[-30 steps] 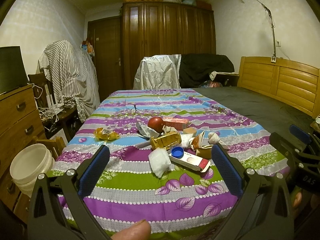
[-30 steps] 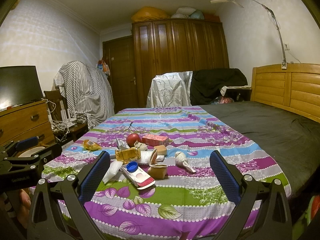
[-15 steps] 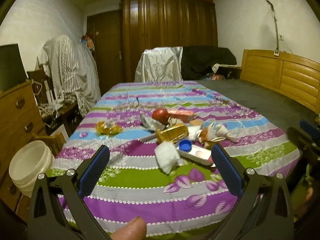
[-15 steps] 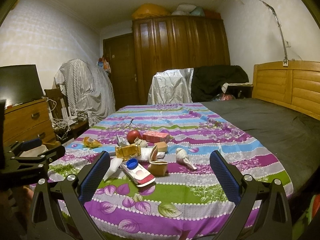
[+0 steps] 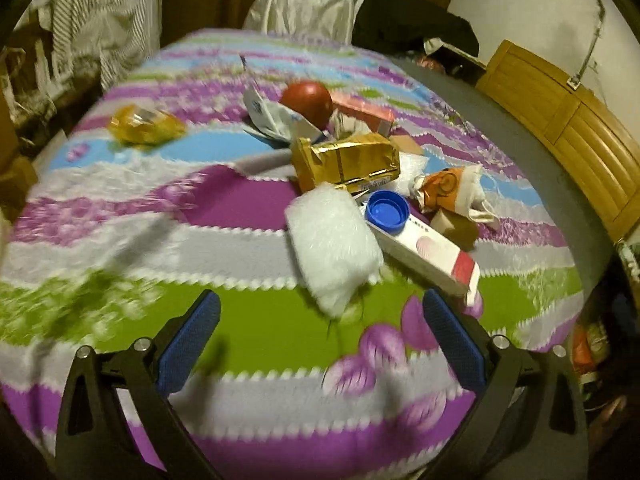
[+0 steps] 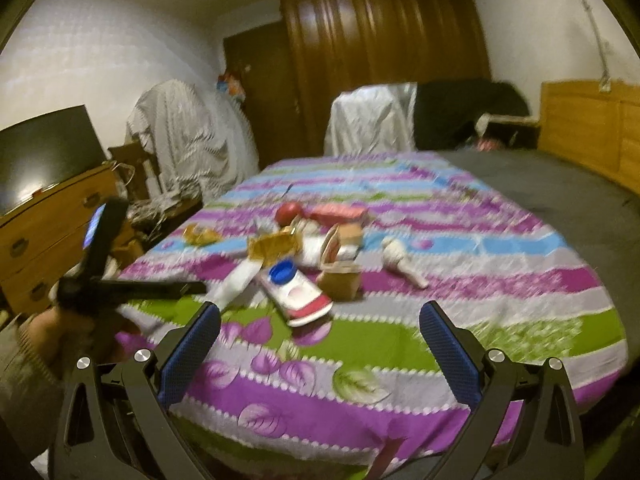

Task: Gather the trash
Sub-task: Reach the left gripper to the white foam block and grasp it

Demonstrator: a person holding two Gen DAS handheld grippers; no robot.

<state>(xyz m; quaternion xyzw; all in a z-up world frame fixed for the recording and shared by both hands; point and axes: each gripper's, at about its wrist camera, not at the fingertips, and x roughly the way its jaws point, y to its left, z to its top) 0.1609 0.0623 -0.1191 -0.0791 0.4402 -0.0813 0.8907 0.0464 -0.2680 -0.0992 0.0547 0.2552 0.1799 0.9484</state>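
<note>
A pile of trash lies on the striped floral bedspread (image 5: 160, 240): a white plastic packet (image 5: 332, 248), a blue bottle cap (image 5: 388, 210) on a white-and-red box (image 5: 428, 254), a gold foil wrapper (image 5: 348, 162), a red ball-like fruit (image 5: 308, 102), a pink box (image 5: 364, 110), a yellow wrapper (image 5: 144, 126). My left gripper (image 5: 322, 312) points down at the white packet. Its jaws are closing, and the packet lies just ahead of them, untouched. My right gripper (image 6: 320, 312) hangs open and empty, short of the box (image 6: 298, 296) and a brown paper cup (image 6: 340, 284).
A wooden headboard (image 5: 560, 120) and a dark grey sheet (image 6: 560, 188) bound the right side. At left stand a wooden dresser (image 6: 52, 216) with a dark screen (image 6: 44, 152) and a cloth-draped chair (image 6: 180, 132). A person's hand (image 6: 60, 332) shows at lower left.
The left gripper has swung forward and tipped down over the pile, so the white packet looms just ahead of its fingers. The right gripper has dipped slightly toward the bed.
</note>
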